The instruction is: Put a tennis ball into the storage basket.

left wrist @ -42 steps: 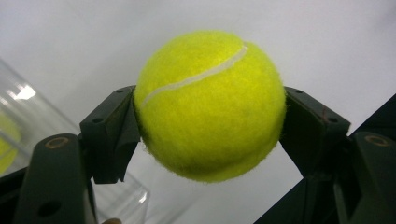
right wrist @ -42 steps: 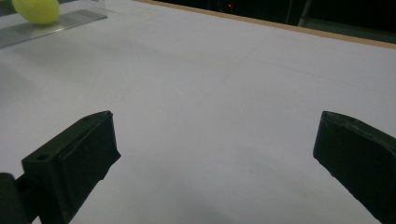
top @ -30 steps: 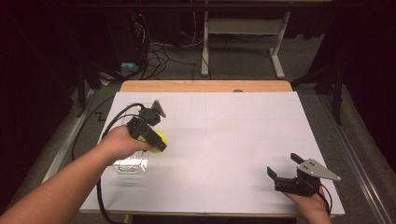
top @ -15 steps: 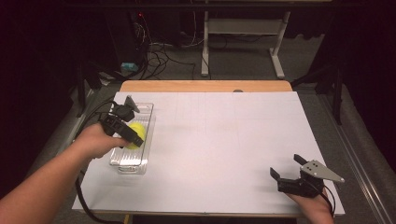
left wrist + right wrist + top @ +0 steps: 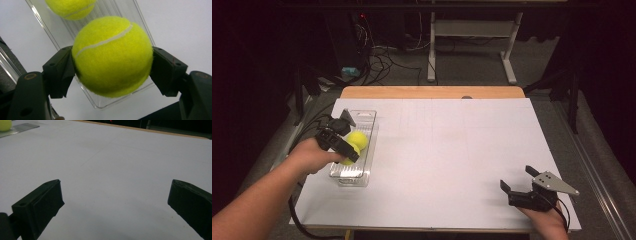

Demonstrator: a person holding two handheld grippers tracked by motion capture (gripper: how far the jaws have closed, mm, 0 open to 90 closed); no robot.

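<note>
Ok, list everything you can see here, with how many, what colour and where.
Tennis balls: two, yellow; one clamped in the left gripper over the tray, the other lying in the tray.
Tray: one, clear plastic, left side of the table.
Table: one, white top with a wooden far edge.
Left gripper: black, shut on a ball, above the tray.
Right gripper: black, jaws open and empty, near right corner.

The left gripper (image 5: 346, 150) covers much of the held tennis ball (image 5: 348, 156) above the clear tray (image 5: 367, 172); beside that tray, the second ball (image 5: 70, 7) is cut off by the left gripper view's top edge.
</note>
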